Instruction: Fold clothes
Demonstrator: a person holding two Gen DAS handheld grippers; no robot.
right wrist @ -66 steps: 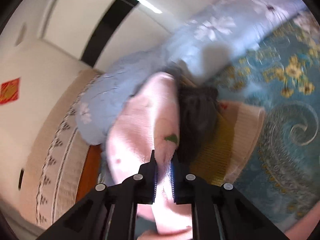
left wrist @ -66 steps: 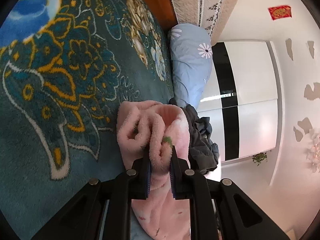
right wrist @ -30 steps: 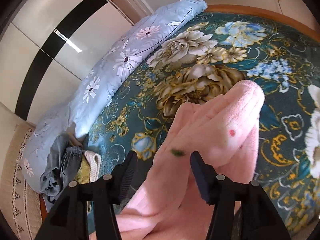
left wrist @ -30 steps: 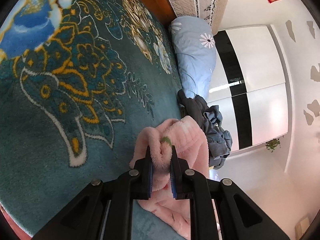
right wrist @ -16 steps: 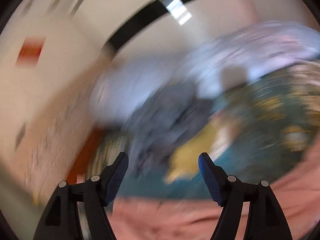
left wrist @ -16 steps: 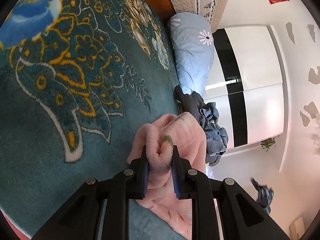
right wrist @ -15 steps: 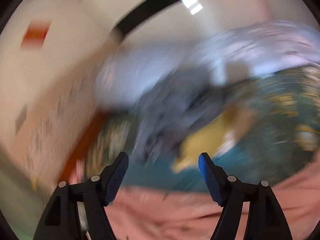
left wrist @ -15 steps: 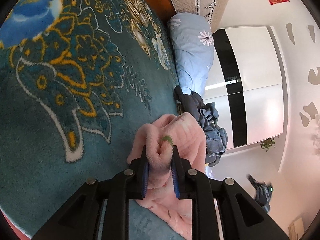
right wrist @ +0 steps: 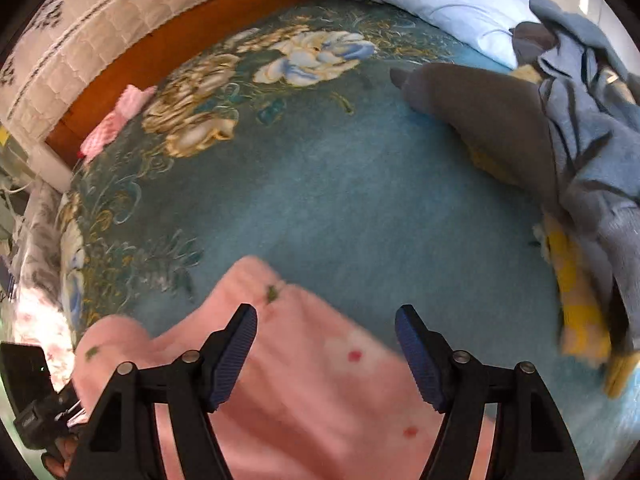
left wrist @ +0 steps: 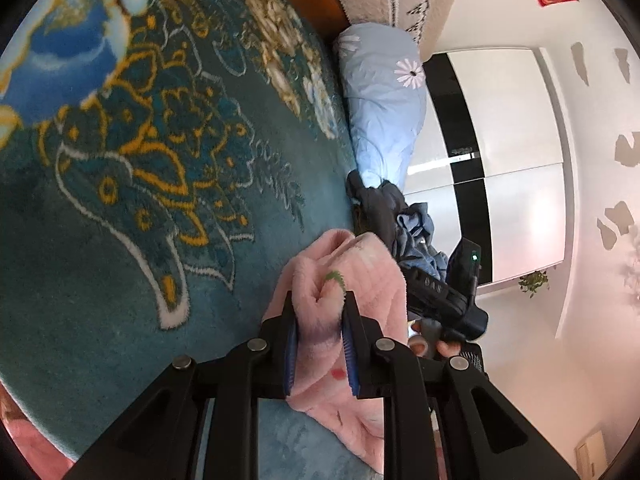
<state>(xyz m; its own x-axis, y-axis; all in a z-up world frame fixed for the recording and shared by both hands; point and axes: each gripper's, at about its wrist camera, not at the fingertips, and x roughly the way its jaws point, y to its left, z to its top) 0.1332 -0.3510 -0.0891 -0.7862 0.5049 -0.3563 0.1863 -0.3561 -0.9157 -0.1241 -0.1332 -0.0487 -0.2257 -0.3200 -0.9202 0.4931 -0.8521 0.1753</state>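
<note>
The left claw [left wrist: 318, 336] is closed on a bunched fold of the pink fleece garment [left wrist: 352, 276], and its blue pads press the soft fabric from both sides. The garment lies on the teal flowered blanket [left wrist: 160, 160] that covers the bed, and one part of it spreads flat under the right claw [right wrist: 326, 354]. The right claw points steeply down above this flat part; its jaws stand wide apart and hold nothing, and the pads do not press the fabric. Beside the pink garment there is a heap of other clothes [right wrist: 580, 128], grey, blue and yellow, and it rests against a light blue pillow with daisies [left wrist: 384, 92]. A small pink cloth [right wrist: 120, 120] lies at the far edge of the blanket, near the wooden bed frame [right wrist: 168, 44]. In the left wrist view the person's fingers [left wrist: 444, 346] are seen on the handle of the other claw.
</note>
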